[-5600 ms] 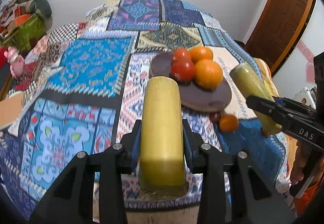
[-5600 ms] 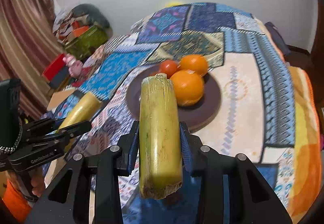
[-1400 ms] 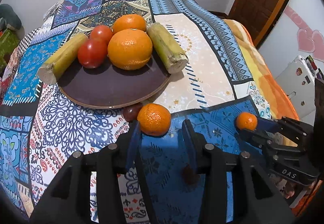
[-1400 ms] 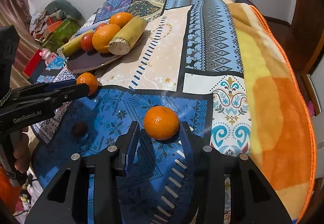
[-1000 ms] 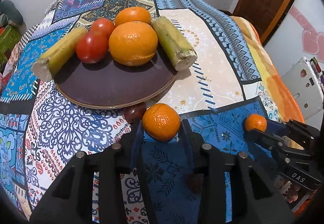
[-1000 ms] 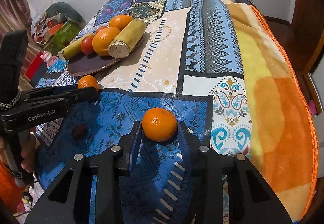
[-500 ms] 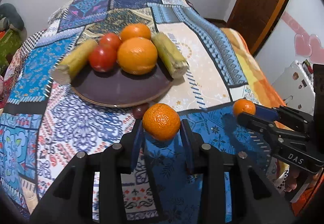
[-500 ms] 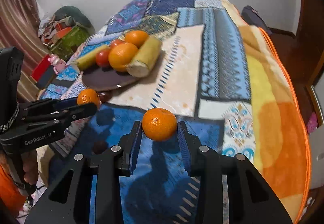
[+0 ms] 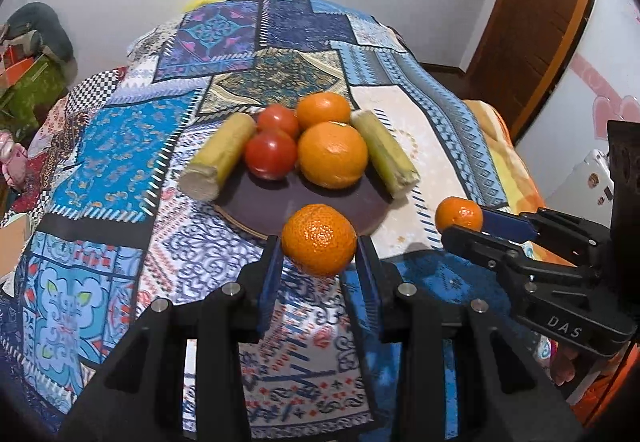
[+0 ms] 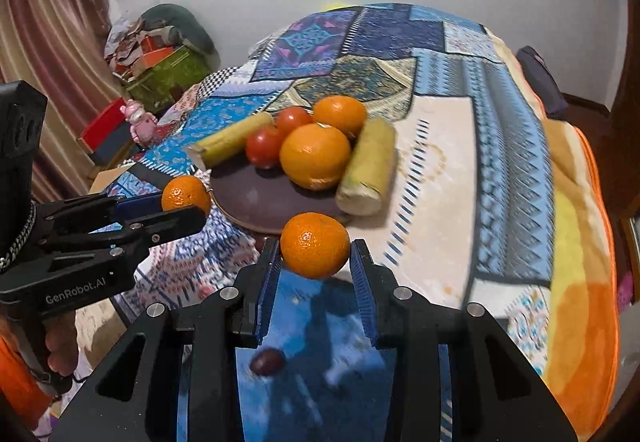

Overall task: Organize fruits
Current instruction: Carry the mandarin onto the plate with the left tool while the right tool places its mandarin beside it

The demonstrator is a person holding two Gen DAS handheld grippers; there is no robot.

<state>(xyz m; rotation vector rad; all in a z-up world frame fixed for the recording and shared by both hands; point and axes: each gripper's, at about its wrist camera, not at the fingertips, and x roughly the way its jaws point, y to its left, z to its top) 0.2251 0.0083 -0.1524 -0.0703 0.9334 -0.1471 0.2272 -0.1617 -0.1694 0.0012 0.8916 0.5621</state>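
Observation:
A dark round plate (image 9: 280, 204) on the patterned bedspread holds two oranges (image 9: 333, 155), two tomatoes (image 9: 271, 154) and two sugarcane pieces (image 9: 218, 161), one at each side. My left gripper (image 9: 319, 242) is shut on a mandarin (image 9: 319, 239) and holds it in the air just short of the plate's near rim. My right gripper (image 10: 315, 247) is shut on a second mandarin (image 10: 315, 245), also raised near the plate (image 10: 260, 202). Each gripper shows in the other's view, the right one (image 9: 460, 218) and the left one (image 10: 186, 198).
A small dark fruit (image 10: 267, 361) lies on the blue patch of the bedspread below my right gripper. An orange blanket (image 10: 576, 282) covers the bed's right edge. Boxes and clutter (image 10: 160, 54) stand by the wall at left. A wooden door (image 9: 548, 18) is at right.
Both grippers shut on the mandarins that lay on the bedspread, lifted them, and now hold them higher and nearer the plate. Earlier, the two sugarcane pieces went from the grippers onto the plate.

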